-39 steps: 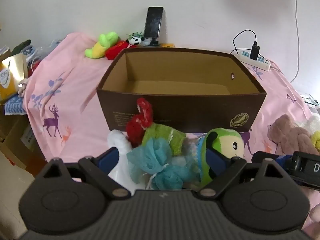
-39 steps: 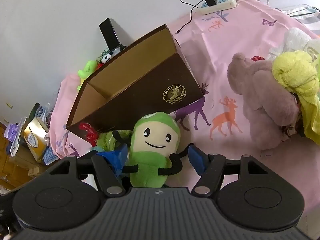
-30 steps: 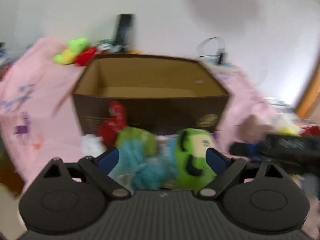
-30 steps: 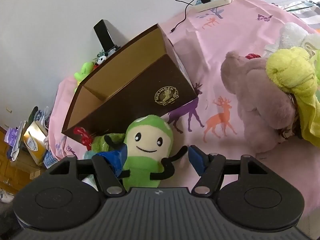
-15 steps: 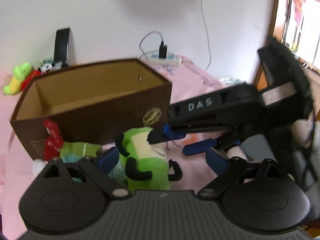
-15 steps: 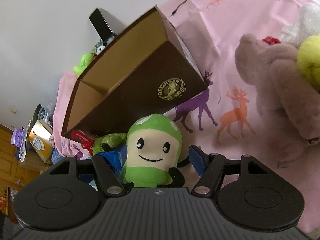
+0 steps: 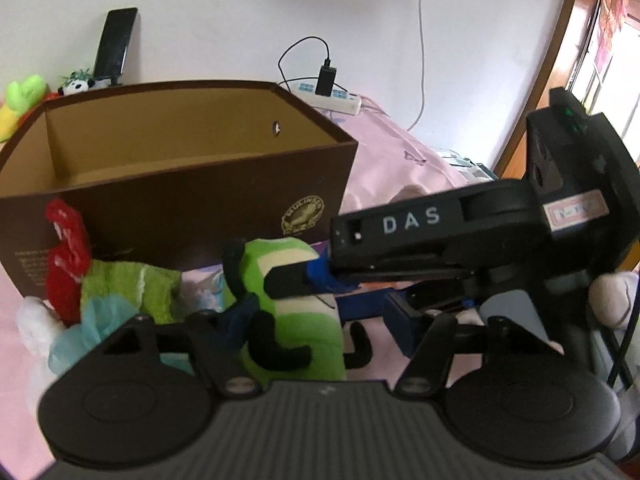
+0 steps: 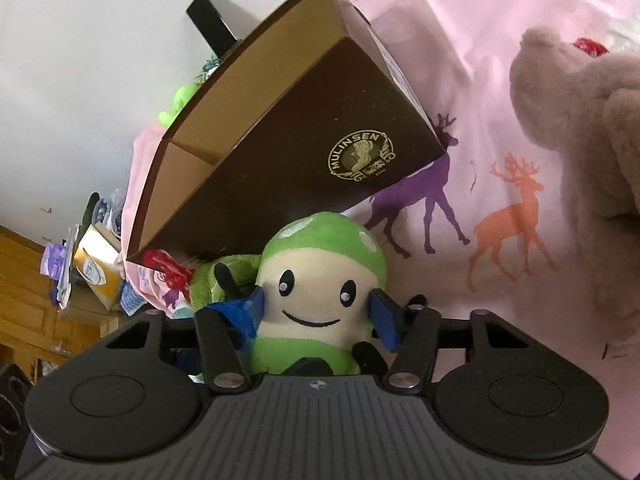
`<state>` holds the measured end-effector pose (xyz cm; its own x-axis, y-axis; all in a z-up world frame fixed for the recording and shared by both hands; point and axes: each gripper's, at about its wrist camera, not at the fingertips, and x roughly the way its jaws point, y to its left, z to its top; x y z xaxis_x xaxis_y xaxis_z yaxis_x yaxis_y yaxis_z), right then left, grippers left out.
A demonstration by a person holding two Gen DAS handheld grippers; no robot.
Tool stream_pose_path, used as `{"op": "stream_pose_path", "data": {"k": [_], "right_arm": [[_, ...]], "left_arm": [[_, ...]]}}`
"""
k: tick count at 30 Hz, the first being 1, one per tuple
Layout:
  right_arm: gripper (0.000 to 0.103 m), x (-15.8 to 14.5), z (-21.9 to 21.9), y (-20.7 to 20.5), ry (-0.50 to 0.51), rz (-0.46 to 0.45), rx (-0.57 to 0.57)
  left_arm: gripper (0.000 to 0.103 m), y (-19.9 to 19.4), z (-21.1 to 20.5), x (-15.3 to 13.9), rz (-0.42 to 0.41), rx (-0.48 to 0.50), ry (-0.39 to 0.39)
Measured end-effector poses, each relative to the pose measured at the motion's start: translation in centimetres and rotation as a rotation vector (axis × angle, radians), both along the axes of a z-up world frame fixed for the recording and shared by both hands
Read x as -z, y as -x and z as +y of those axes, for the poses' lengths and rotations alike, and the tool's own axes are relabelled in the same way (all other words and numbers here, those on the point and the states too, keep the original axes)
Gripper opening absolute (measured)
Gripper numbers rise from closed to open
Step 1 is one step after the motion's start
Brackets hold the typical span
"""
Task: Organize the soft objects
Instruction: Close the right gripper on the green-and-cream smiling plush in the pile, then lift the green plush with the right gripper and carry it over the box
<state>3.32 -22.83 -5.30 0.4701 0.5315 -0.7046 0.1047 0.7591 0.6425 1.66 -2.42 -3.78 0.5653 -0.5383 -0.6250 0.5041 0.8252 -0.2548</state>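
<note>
A green mushroom plush (image 8: 320, 292) with a smiling cream face lies on the pink sheet in front of the open brown cardboard box (image 8: 280, 136). My right gripper (image 8: 318, 312) has its blue pads touching both sides of the plush's head, closed around it. In the left wrist view the right gripper (image 7: 316, 276) reaches in from the right onto the same plush (image 7: 292, 304). My left gripper (image 7: 320, 324) is open, its jaws wide on either side of the plush. The box (image 7: 180, 184) looks empty inside.
A red toy (image 7: 66, 252), green cloth (image 7: 128, 284), teal mesh puff (image 7: 84, 336) and white plush lie left of the mushroom. A large mauve plush (image 8: 584, 136) lies at right. A phone (image 7: 116, 44), small toys and a power strip (image 7: 328, 96) sit behind the box.
My left gripper swung right, bringing the right gripper into its view. My right gripper moved in on the mushroom plush and its pads closed from wide apart onto the head.
</note>
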Motion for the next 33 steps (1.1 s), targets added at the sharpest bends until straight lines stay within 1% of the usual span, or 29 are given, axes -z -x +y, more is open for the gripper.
{"op": "stream_pose_path", "data": {"k": [1,3,8,10,12,15,17,20,24,27,30,33], "right_arm": [[0.039,0.0,-0.1,0.1,-0.001,-0.002,0.001],[0.038,0.0,-0.5,0.2,-0.01,0.002,0.006],[0.037,-0.9,-1.3,1.1,-0.013,-0.025,0.012],[0.037,-1.7,-1.7,1.5,-0.025,-0.045,0.013],[0.036,-3.1,-1.8,1.9,-0.029,-0.083,0.02],[0.036,-5.8,-2.1,2.6,-0.004,-0.163,0.027],[0.036,-7.6,-2.2,2.8,0.012,-0.22,0.027],[0.036,-10.6,-2.0,2.1,0.033,-0.321,0.01],[0.036,-14.1,-0.7,-0.6,0.1,-0.437,-0.031],[0.036,-16.0,0.9,-3.6,0.171,-0.509,-0.077],[0.036,-15.9,2.4,-7.0,0.215,-0.507,-0.117],[0.036,-14.3,3.2,-10.1,0.229,-0.453,-0.153]], "left_arm": [[0.062,0.1,0.2,0.0,0.001,-0.002,0.005],[0.046,0.2,0.2,-0.2,0.007,-0.003,0.022],[0.045,0.4,0.1,-1.0,0.006,0.002,0.072],[0.045,0.9,-0.2,-1.7,-0.021,0.014,0.092],[0.045,1.8,-0.8,-3.1,-0.069,0.028,0.088],[0.045,2.6,-1.2,-5.2,-0.13,0.044,0.111],[0.045,3.0,-1.5,-6.8,-0.174,0.054,0.119],[0.045,3.1,-1.8,-9.6,-0.261,0.059,0.115],[0.045,0.9,-1.1,-13.3,-0.34,0.054,0.11],[0.045,-1.6,-0.8,-15.0,-0.371,0.039,0.074],[0.045,-4.9,0.0,-15.4,-0.342,0.024,0.055],[0.045,-8.5,0.9,-13.8,-0.281,0.007,0.035]]}}
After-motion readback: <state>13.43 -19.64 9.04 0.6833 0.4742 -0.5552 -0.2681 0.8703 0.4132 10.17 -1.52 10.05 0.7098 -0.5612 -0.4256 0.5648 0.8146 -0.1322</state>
